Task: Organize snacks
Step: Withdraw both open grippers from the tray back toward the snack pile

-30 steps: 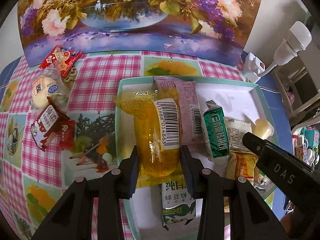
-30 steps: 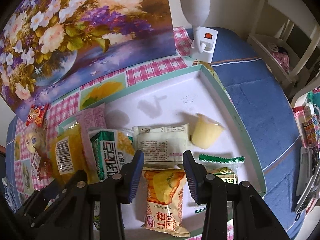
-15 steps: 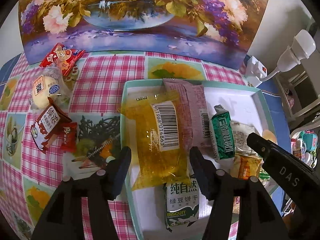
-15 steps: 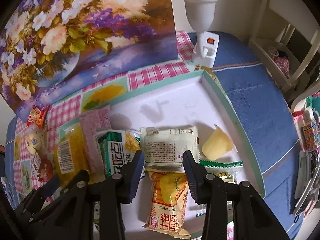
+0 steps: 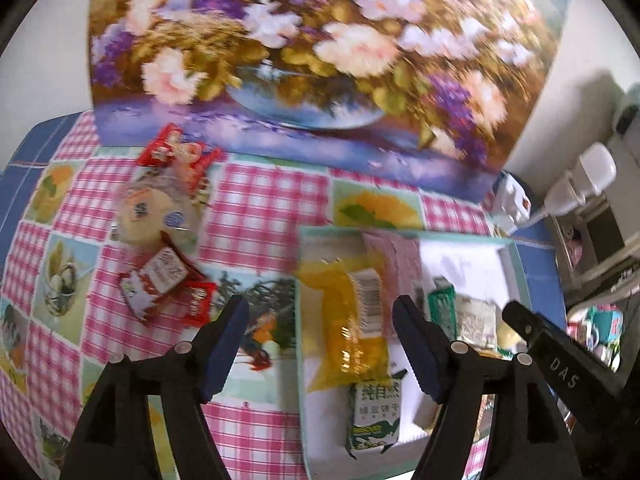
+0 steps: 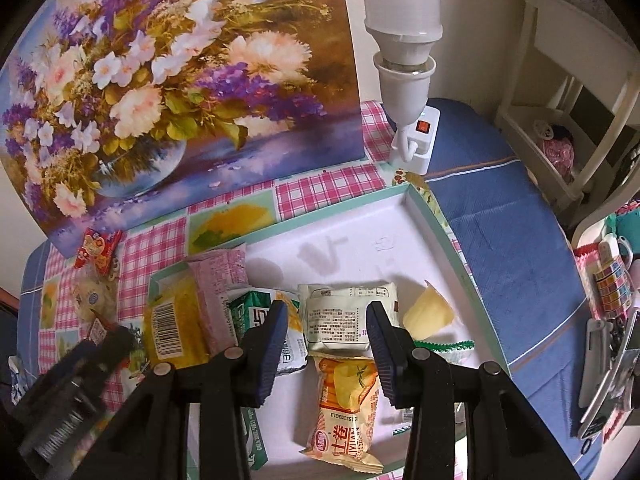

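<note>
Your left tool [image 5: 320,344] has just been opening, its jaws spread and empty above the glossy yellow packet [image 5: 352,320]. That crinkly packet lies flat in the tray [image 5: 516,256]. Your right tool [image 6: 326,346] hangs part-spread, pinching nothing.

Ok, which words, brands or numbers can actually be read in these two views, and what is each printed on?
"DAS": right hand-held gripper.
"BISCUIT", under blurred Chinese characters: green-and-white biscuit pack.
"LIYUAN", with Chinese characters, upside down: orange-yellow snack pack.
Barcode digits on the yellow pack: too small.
Fine print on the cream pack: too small.
Red packets: blurred.
</note>
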`<move>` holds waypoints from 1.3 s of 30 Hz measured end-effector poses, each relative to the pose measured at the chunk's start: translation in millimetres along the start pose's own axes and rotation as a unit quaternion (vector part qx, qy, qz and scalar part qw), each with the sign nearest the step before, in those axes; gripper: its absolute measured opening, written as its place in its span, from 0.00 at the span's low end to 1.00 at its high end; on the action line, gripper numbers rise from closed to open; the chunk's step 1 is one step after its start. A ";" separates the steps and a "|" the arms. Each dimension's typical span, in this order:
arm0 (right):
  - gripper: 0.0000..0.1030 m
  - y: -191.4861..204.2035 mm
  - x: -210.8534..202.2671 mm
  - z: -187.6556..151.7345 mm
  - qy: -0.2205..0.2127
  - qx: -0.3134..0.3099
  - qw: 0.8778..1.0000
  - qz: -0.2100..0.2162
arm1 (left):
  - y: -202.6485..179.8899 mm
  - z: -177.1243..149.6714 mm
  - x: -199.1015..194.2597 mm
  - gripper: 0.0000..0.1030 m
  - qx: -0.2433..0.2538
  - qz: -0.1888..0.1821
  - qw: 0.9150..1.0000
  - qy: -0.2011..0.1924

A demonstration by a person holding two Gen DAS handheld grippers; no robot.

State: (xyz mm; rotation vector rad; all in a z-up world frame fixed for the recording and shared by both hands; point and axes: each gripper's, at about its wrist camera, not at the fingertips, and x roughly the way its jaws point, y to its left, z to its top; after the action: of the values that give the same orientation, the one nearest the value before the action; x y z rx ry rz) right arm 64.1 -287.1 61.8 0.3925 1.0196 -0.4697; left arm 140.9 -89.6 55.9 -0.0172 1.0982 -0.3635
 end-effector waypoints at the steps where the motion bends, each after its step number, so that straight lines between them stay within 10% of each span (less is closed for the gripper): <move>1: 0.43 -0.1 0.6 -0.1 0.001 -0.001 1.000 0.000 | 5.1 1.5 -1.4 0.73 -0.009 0.005 1.000 -0.003; 11: 0.44 5.9 6.7 -2.5 0.009 -0.009 1.000 0.001 | 51.3 10.8 -9.5 0.81 -0.066 0.053 0.996 -0.024; 15: 0.68 9.5 9.5 -4.1 0.014 -0.013 1.000 0.004 | 74.3 12.8 -11.8 0.97 -0.102 0.084 0.991 -0.035; 39: 1.00 27.2 8.6 -4.9 0.001 -0.031 0.999 0.008 | 116.9 17.4 -34.1 0.97 -0.120 0.166 0.977 -0.063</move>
State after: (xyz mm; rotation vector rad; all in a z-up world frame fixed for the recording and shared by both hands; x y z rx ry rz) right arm 79.1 -263.5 54.5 0.3449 1.0293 -0.4234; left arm 175.0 27.6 71.0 -0.0683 0.9920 0.0705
